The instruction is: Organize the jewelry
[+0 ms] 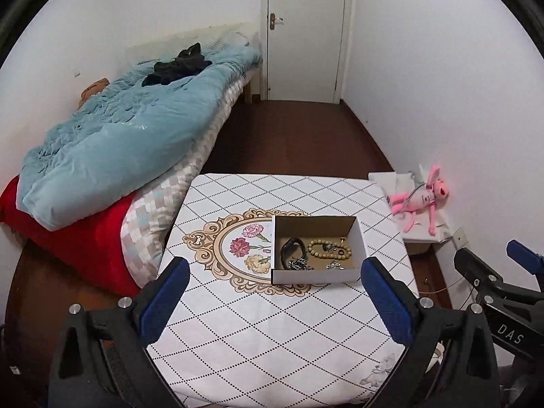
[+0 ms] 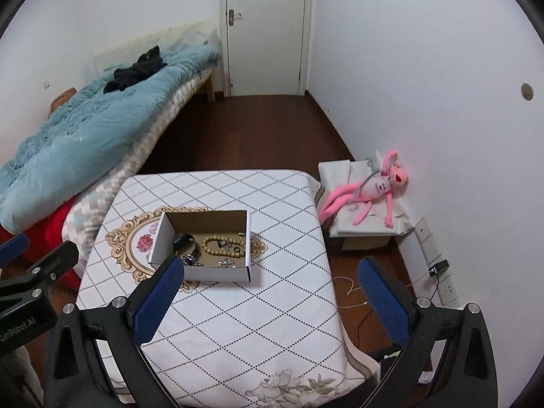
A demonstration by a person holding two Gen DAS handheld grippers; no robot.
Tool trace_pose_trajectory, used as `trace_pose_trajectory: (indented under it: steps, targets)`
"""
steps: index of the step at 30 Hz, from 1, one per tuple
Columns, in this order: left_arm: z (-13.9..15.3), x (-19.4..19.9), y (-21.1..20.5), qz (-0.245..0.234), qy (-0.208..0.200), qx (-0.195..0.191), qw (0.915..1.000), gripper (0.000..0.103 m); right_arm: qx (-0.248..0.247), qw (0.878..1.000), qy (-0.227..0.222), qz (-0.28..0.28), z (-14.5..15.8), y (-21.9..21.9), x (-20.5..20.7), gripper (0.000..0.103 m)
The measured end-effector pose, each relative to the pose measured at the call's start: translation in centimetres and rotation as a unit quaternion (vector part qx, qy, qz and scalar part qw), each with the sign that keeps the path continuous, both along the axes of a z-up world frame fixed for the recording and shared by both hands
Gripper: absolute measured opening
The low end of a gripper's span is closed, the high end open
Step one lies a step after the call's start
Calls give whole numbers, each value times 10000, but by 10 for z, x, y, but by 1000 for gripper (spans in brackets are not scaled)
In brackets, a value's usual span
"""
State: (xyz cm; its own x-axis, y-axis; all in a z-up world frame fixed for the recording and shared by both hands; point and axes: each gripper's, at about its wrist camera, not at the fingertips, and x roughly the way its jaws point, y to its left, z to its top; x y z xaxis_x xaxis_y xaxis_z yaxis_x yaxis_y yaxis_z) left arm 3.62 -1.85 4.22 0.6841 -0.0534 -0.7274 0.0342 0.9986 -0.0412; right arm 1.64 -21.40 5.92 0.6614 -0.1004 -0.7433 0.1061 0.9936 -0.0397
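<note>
- The tabletop [image 1: 238,323] lies under both grippers, with a quilted diamond cover; nothing on it but one box.
- The cardboard box [image 1: 318,275] sits ahead of both pairs of jaws, long axis running crosswise to them, open at the top.
- The left gripper [image 1: 275,302] hovers wide open and empty, the box ahead and slightly right of its centre; it looks the better lined up.
- The right gripper [image 2: 272,302] is also wide and empty, the box ahead and left, by its left finger.
- Inside: a bead bracelet [image 1: 328,250], a black band [image 1: 291,250] left of it, and a silver chain [image 1: 301,264] nearest the jaws.
</note>
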Motion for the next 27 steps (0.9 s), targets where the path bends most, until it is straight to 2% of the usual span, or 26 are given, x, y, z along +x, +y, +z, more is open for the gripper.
trace_pose_trajectory:
  steps: [8, 17, 27]
  targets:
    - [14, -17, 4, 13, -110, -30, 9999, 103, 39, 9999, -160, 46, 24, 2, -25, 103]
    - [9, -16, 0, -12, -2, 35, 10000, 103, 96, 9999, -115, 80, 28, 4, -30, 103]
    - [-8, 16, -9, 15, 323, 144, 9994, 103, 131, 9998, 115, -23, 12, -3, 3, 103]
